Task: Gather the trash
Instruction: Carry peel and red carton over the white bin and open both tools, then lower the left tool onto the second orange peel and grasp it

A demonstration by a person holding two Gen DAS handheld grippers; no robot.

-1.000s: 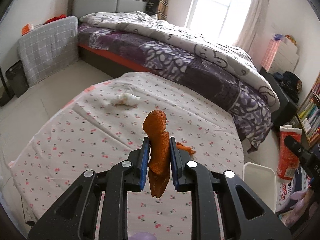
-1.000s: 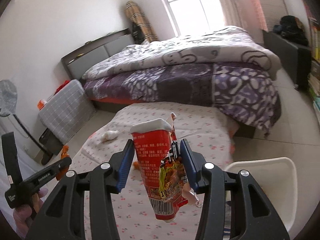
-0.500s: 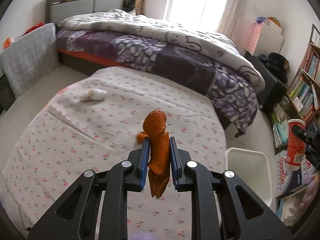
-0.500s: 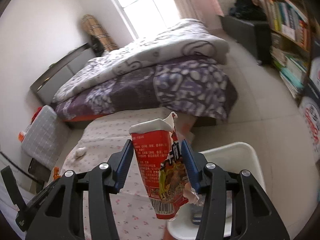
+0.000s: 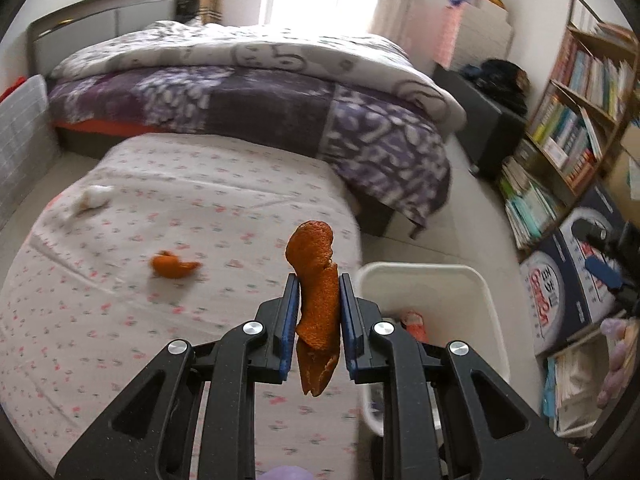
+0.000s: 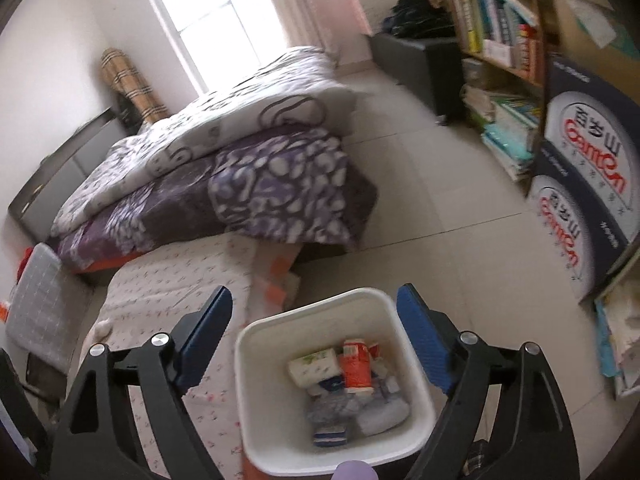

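My left gripper (image 5: 318,312) is shut on a long strip of orange peel (image 5: 316,280), held above the table's right end, just left of the white trash bin (image 5: 488,292). A second orange peel (image 5: 173,266) and a crumpled white tissue (image 5: 93,197) lie on the floral tablecloth (image 5: 120,320). My right gripper (image 6: 314,332) hangs over the white trash bin (image 6: 248,380); its jaws are opening and nothing is between them. The red carton (image 6: 355,366) lies inside the bin among white wrappers. The right gripper's blue pad (image 5: 604,274) shows at the far right of the left wrist view.
A bed with a purple and white quilt (image 5: 280,92) stands behind the table. A bookshelf (image 5: 576,112) and a printed box (image 6: 584,200) line the right side. A grey checked cushion (image 6: 40,304) leans at the left. Tiled floor (image 6: 440,200) lies between bed and shelf.
Both grippers swung right toward the bin. The right gripper's jaws spread and the red carton dropped from them into the bin. The left gripper kept its hold on the peel.
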